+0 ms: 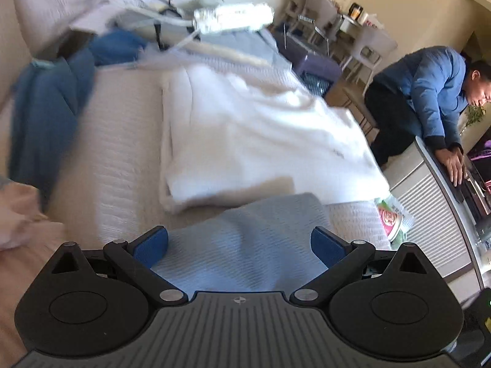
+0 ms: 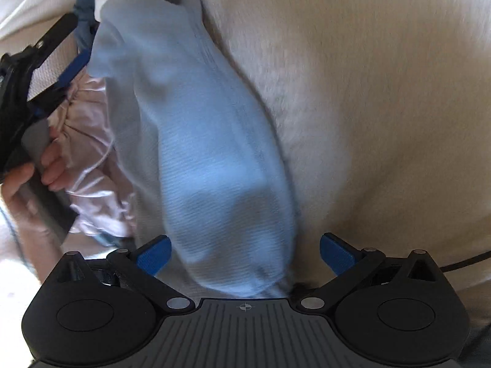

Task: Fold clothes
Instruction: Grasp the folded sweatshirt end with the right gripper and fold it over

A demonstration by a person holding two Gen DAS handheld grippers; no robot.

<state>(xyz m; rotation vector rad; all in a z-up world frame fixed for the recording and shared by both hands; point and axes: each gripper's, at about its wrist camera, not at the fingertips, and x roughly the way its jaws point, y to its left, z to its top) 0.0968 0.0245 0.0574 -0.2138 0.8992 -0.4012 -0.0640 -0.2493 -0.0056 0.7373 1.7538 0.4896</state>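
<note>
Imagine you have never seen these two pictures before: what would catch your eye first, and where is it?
The pale blue cloth stands out first, lying long down the middle of the cream blanket, between the open fingers of the right gripper. In the left wrist view a white folded garment lies mid-bed beyond the open left gripper. At the right edge, a person in a blue jacket leans over a counter.

Light-blue ribbed garment [image 2: 211, 153] lay bunched lengthwise on the cream bed cover [image 2: 383, 107]; white folded garment [image 1: 245, 135] rested mid-bed.
</note>
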